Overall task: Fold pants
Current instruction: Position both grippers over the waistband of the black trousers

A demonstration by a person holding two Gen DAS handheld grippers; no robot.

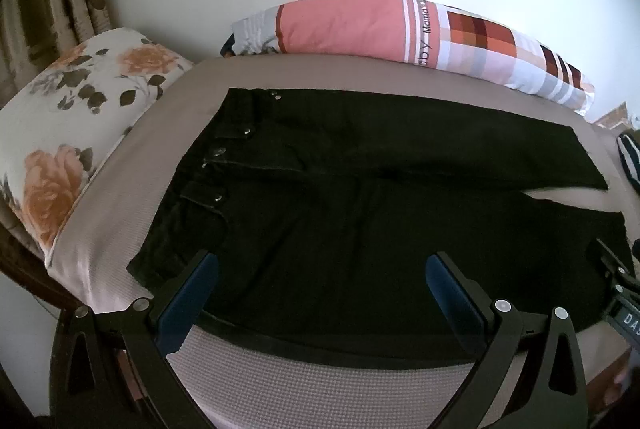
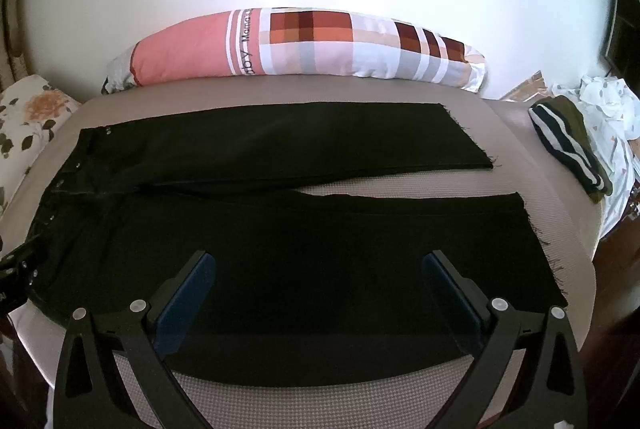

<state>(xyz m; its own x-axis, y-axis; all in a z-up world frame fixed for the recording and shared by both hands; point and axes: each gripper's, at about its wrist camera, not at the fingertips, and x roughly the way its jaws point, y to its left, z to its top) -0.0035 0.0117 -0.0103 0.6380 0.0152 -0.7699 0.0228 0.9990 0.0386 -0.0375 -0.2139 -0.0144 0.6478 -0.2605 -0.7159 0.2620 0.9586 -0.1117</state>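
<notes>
A: Left wrist view first: black pants point(image 1: 360, 197) spread flat on the bed point(image 1: 120, 213), waistband to the left, legs running off to the right. Long axis lying crosswise to the left claw point(image 1: 322, 269), not along it.

B: Same from the right wrist view. Pants point(image 2: 280, 249) stretched left to right, two legs side by side with a thin wedge of bed point(image 2: 568, 197) showing between them, frayed hems at the right end. Right claw point(image 2: 320, 265) poised above the near leg, toward the hem half.

A: So, left claw nearer the waist and hip, right claw nearer the cuffs. Both set wide apart, blue pads bare, nothing pinched in either.

B: Agreed. Near edge of the pants just ahead of and below both claws; far leg beyond. Probably a fold of near leg over far leg, or the reverse, so a grip on the near long edge at both ends looks right.

A: Surroundings: taupe textured cover, floral cushion point(image 1: 80, 125) at the left, patchwork pink pillow point(image 1: 400, 33) along the white wall behind.

B: Plus a striped folded garment point(image 2: 568, 145) and crumpled white cloth point(image 2: 612, 109) past the hems, well apart from the pants. Risk, at a guess: dark cloth hiding seams and layers.
</notes>
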